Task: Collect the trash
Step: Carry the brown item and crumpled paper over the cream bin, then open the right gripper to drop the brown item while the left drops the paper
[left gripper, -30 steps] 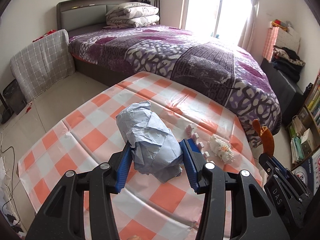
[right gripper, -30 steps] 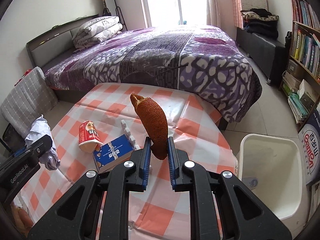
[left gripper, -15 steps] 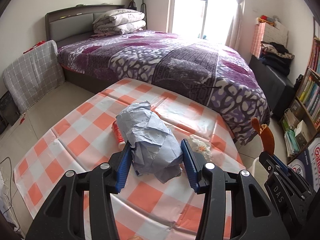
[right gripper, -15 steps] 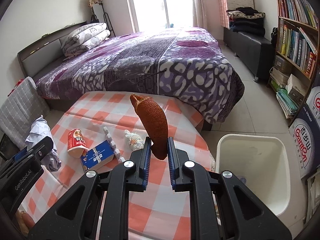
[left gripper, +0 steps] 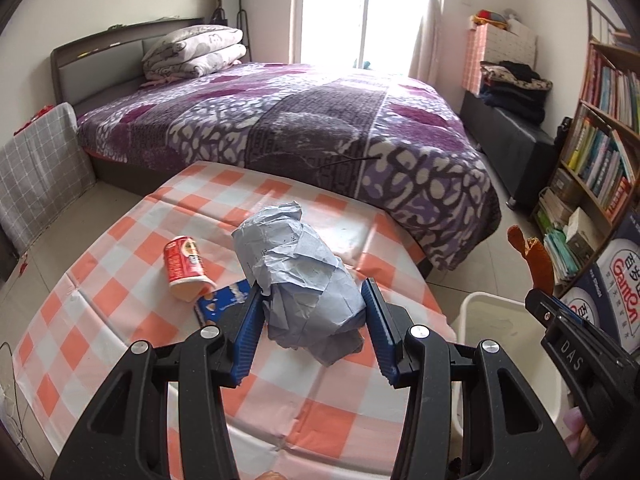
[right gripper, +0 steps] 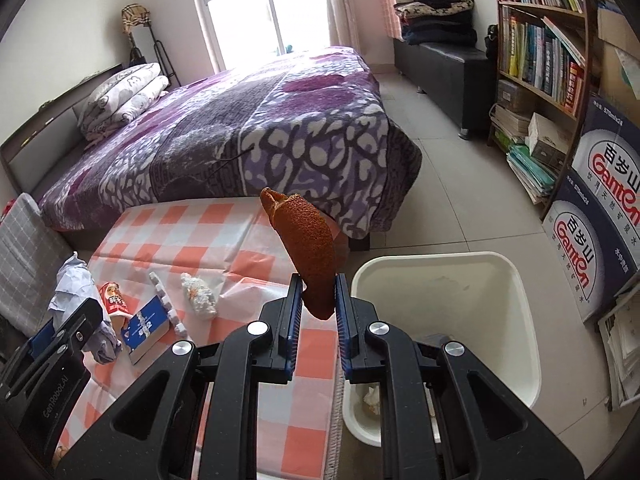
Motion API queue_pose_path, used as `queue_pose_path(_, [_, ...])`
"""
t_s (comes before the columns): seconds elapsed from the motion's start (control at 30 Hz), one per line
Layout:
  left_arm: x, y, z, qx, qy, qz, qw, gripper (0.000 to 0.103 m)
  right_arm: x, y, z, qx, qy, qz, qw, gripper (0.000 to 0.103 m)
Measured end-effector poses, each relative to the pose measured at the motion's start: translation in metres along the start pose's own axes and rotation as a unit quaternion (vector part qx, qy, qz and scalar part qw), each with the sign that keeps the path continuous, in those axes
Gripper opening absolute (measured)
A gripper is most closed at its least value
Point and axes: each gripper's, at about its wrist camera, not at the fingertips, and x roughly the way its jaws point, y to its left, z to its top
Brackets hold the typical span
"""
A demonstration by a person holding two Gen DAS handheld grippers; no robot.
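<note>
My left gripper point(left gripper: 312, 312) is shut on a big crumpled wad of pale blue-grey paper point(left gripper: 298, 276), held above the checked tablecloth point(left gripper: 100, 300). The same wad point(right gripper: 76, 284) shows at the left edge of the right wrist view. My right gripper point(right gripper: 316, 300) is shut on a curled piece of orange peel point(right gripper: 308, 240), seen also as the peel point(left gripper: 534, 256) at the right of the left wrist view. It hangs over the table's right edge, beside the white bin point(right gripper: 500, 300). On the cloth lie a red cup point(left gripper: 184, 268), a blue box point(left gripper: 224, 300), a white foam strip point(right gripper: 166, 300) and a small wrapper ball point(right gripper: 198, 294).
The white bin point(left gripper: 480, 316) stands on the tiled floor to the right of the table, with bits of trash at its bottom. A purple-covered bed point(left gripper: 280, 128) lies behind the table. A bookshelf point(right gripper: 552, 52) and blue cartons point(right gripper: 592, 232) line the right wall.
Both grippers have swung rightward across the table with their loads. The bin has come closer in the right wrist view and has entered the left wrist view. The grips are unchanged.
</note>
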Motion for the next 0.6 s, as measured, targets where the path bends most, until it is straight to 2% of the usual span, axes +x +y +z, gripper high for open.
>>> queue_pose_path(0.33, [0.001, -0.045, -0.011, 0.044, 0.004, -0.031, 0.9986, 0.048, -0.001, -0.059, 0.007, 0.069, 0.014, -0.056, 0.996, 0.019])
queue_pose_path(0.43, [0.001, -0.058, -0.014, 0.054, 0.006, -0.043, 0.9976, 0.048, -0.005, -0.074, 0.009, 0.085, 0.008, -0.070, 0.994, 0.038])
queue_pose_path(0.53, [0.001, -0.071, -0.016, 0.064, 0.008, -0.054, 0.9965, 0.048, -0.010, -0.088, 0.009, 0.097, -0.002, -0.083, 0.992, 0.048])
queue_pose_path(0.6, [0.000, -0.080, -0.018, 0.071, 0.009, -0.061, 0.9956, 0.048, -0.013, -0.097, 0.010, 0.105, -0.005, -0.088, 0.991, 0.051])
